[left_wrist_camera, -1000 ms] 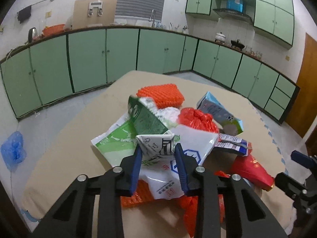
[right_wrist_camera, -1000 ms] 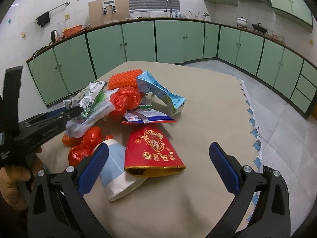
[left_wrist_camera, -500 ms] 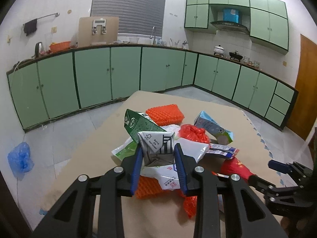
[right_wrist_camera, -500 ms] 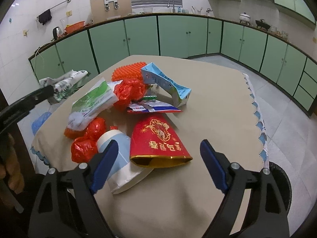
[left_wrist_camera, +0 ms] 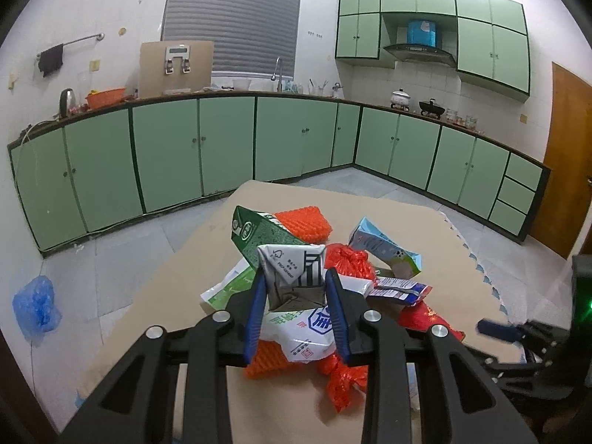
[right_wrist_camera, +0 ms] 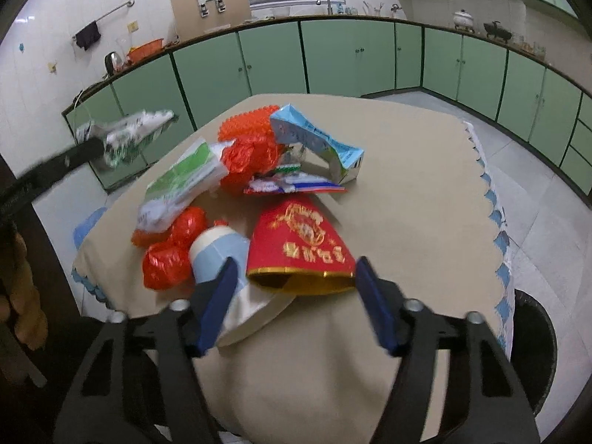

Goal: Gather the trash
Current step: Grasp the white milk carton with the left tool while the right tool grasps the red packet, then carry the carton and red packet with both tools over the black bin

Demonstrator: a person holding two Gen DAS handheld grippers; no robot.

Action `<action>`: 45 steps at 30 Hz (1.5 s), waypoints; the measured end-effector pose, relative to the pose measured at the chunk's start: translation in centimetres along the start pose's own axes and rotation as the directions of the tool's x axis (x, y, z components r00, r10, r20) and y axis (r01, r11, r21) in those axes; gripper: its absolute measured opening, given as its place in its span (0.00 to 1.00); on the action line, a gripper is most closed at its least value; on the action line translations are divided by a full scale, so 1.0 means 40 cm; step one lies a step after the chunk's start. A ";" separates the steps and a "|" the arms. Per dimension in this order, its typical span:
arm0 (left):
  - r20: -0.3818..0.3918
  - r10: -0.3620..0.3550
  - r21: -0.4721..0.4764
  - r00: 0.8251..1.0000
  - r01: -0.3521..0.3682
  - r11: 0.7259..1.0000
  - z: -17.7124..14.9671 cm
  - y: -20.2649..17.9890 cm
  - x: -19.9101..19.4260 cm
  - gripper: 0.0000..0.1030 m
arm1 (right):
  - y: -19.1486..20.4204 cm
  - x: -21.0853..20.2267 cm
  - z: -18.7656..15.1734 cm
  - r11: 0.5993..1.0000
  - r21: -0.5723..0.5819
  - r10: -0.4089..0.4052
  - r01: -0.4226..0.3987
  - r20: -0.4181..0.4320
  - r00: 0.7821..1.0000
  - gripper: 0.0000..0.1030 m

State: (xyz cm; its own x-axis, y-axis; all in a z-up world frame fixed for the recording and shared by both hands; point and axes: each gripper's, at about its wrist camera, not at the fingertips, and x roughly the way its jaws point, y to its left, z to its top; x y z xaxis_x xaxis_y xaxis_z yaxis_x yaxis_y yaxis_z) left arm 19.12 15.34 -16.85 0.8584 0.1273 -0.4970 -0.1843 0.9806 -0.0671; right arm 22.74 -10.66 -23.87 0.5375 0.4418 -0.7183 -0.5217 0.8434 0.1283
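My left gripper point(left_wrist_camera: 296, 277) is shut on a green-and-white milk carton point(left_wrist_camera: 288, 262) and holds it in the air above the trash pile. In the right wrist view the carton point(right_wrist_camera: 129, 137) hangs at the left, clear of the table. My right gripper point(right_wrist_camera: 294, 270) is open and hovers just in front of a red-and-gold paper cone point(right_wrist_camera: 299, 248), its fingers on either side of the cone's mouth. A white-and-blue paper cup point(right_wrist_camera: 222, 255) lies beside the cone.
On the tan table point(right_wrist_camera: 407, 192) lie a blue carton point(right_wrist_camera: 314, 144), orange foam netting point(right_wrist_camera: 248, 125), red plastic bags point(right_wrist_camera: 170, 255), a green-white pouch point(right_wrist_camera: 185, 181) and a flat wrapper point(right_wrist_camera: 292, 185). A black bin point(right_wrist_camera: 532, 340) stands right of the table. A blue bag point(left_wrist_camera: 35, 307) lies on the floor.
My left gripper has lifted the milk carton up and back from the pile. My right gripper has moved in toward the red cone and its fingers have narrowed.
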 end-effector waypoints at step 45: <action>0.090 -0.148 0.086 0.985 0.140 0.986 0.088 -0.113 -0.126 0.30 | -0.064 -0.259 0.041 0.999 0.049 -0.025 0.016 0.186 0.982 0.02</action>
State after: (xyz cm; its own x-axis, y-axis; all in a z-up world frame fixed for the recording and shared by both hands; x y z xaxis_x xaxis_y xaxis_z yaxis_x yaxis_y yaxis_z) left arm 17.30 10.80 -10.98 0.9158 -0.0059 -0.4016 -0.0204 0.9979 -0.0612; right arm 19.60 -16.89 -15.66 0.6644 0.4694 -0.5816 -0.4798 0.8645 0.1497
